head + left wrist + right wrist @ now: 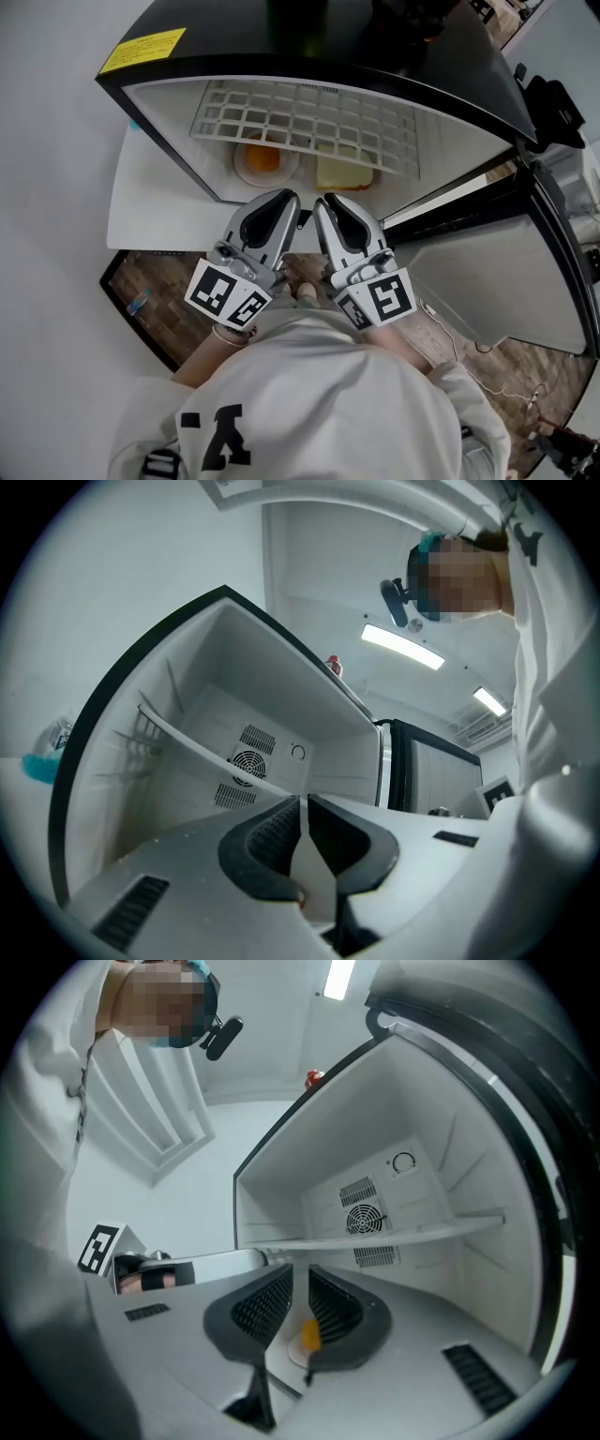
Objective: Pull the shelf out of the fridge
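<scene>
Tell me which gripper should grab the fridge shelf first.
Right, marginally. Both are shut, side by side before the open fridge, but the right gripper faces the shelf edge squarely; the left gripper sees it slanting away.

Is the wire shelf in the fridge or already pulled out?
In. The white wire shelf spans the inside of the fridge above the plate, its front edge set back from the door opening.

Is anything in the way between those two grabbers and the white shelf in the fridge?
Nothing visible. The fridge door stands open, and the wire shelf shows a bare front edge. The plate and yellow block lie beneath it, not before it. The left gripper and right gripper are shut at the opening.
</scene>
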